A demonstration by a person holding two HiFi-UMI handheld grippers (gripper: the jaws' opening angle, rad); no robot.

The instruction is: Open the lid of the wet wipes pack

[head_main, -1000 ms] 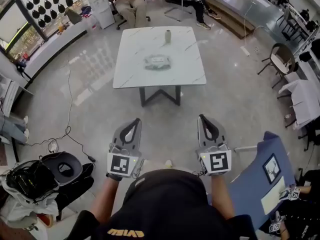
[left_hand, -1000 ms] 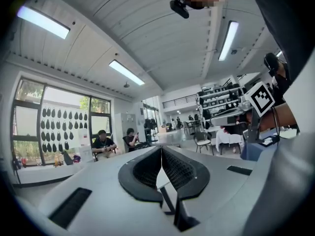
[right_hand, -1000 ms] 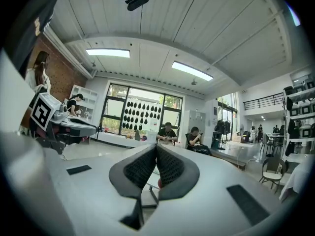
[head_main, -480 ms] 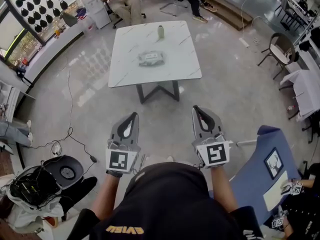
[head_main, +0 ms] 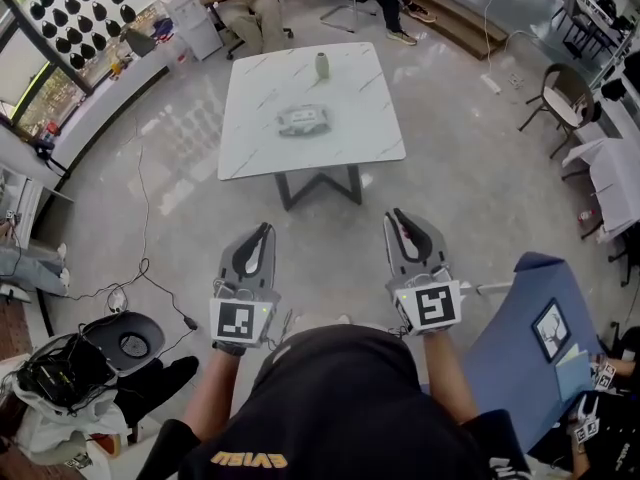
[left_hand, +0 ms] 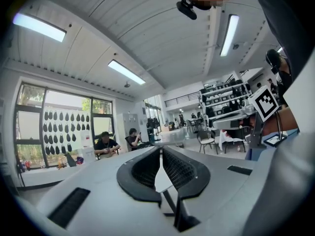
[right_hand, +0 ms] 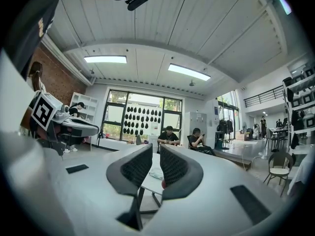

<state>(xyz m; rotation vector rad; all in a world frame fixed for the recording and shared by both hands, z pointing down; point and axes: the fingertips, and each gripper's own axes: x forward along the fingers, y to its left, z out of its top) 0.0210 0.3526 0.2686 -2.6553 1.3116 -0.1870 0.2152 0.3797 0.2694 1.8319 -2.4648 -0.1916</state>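
White table (head_main: 250,153) at twelve o'clock bears the wipes pack (head_main: 304,120), well apart from both grippers, so I judge the approach and the lid are all left. My left gripper (head_main: 264,230) is closed, empty. My right gripper (head_main: 397,216) has just been opening its jaws slightly, with nothing between them.

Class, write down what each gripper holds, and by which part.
Nothing is held. The left gripper is shut empty; the right gripper has just been opening its jaws, empty. The wet wipes pack lies on the table.
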